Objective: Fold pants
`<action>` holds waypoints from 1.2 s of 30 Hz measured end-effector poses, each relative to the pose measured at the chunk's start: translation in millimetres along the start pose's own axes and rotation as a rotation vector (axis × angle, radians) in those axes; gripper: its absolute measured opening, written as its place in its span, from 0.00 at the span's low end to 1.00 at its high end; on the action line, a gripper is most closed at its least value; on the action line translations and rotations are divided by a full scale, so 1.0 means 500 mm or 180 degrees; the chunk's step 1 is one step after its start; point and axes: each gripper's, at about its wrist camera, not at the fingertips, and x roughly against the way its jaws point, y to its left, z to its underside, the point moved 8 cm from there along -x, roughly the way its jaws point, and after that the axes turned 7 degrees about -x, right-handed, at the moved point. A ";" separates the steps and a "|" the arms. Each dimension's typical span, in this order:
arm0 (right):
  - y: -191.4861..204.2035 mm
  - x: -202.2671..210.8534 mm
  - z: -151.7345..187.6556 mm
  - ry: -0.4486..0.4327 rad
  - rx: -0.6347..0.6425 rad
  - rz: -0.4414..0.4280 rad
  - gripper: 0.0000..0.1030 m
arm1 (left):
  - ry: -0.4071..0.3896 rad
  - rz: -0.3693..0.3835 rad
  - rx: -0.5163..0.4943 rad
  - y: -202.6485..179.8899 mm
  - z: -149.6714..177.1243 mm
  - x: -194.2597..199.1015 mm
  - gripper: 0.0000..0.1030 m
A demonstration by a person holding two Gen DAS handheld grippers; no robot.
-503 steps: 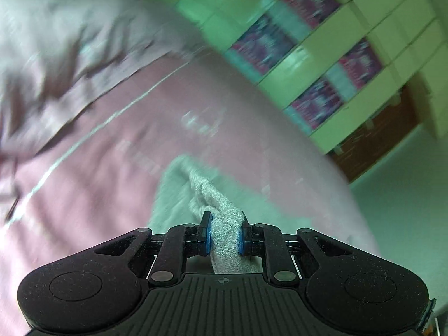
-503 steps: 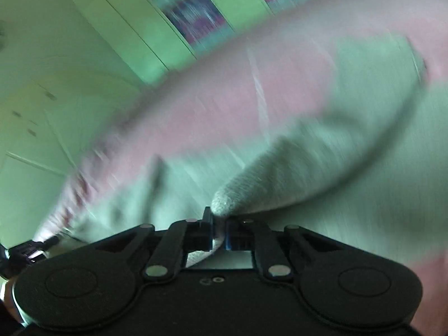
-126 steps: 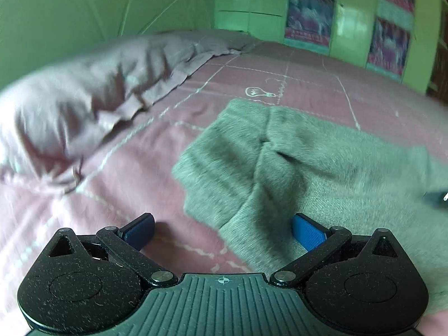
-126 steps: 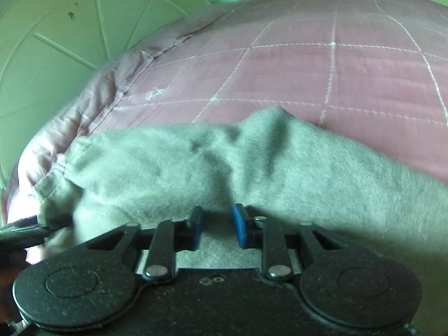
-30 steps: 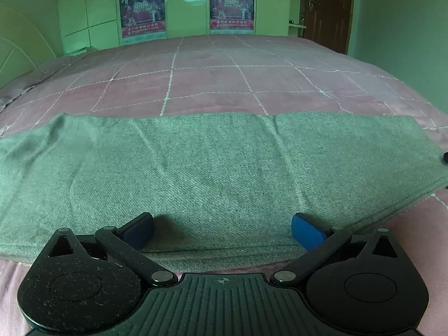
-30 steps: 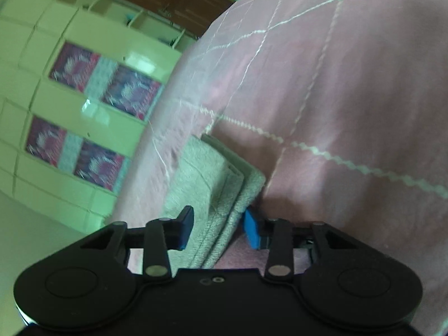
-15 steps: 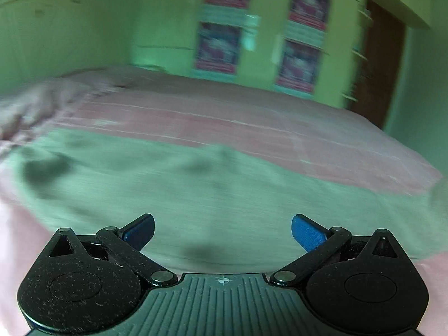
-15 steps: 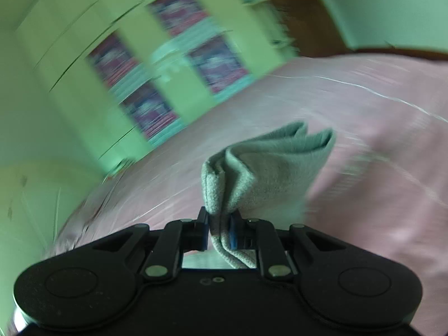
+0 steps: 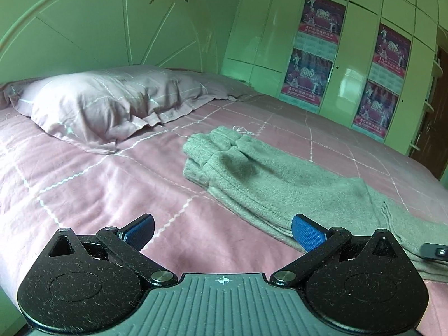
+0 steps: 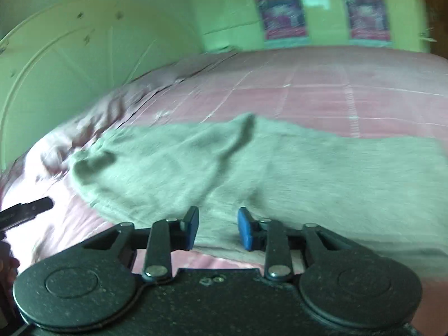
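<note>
Having folded pants (image 9: 280,176) lying flat on the bed (image 9: 98,184), left gripper (image 9: 222,231) gapes empty; right gripper (image 10: 217,228) is opening, nothing pinched

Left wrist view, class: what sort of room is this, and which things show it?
Most likely a bedroom: a bed with a pink quilted bedspread, a pillow against an arched headboard, and a tall wardrobe.
</note>
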 end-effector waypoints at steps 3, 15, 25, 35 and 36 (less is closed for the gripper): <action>-0.066 0.064 -0.034 -0.0300 -0.0227 0.0119 0.26 | 0.0019 0.0172 -0.0065 -0.035 -0.001 -0.003 1.00; -0.341 0.220 -0.051 -0.0763 -0.1078 0.0600 0.33 | 0.0933 0.1836 0.0128 -0.417 -0.016 -0.097 0.78; -0.422 0.259 -0.008 -0.0914 -0.1508 0.0533 0.37 | 0.1706 0.2299 0.1628 -0.484 0.061 -0.211 0.68; -0.420 0.167 0.008 -0.0285 -0.1084 0.0754 0.37 | 0.0827 0.2179 0.1095 -0.521 0.032 -0.128 0.16; -0.425 0.153 0.022 -0.0159 -0.1082 0.0739 0.37 | 0.0914 0.2058 0.1023 -0.516 0.046 -0.135 0.16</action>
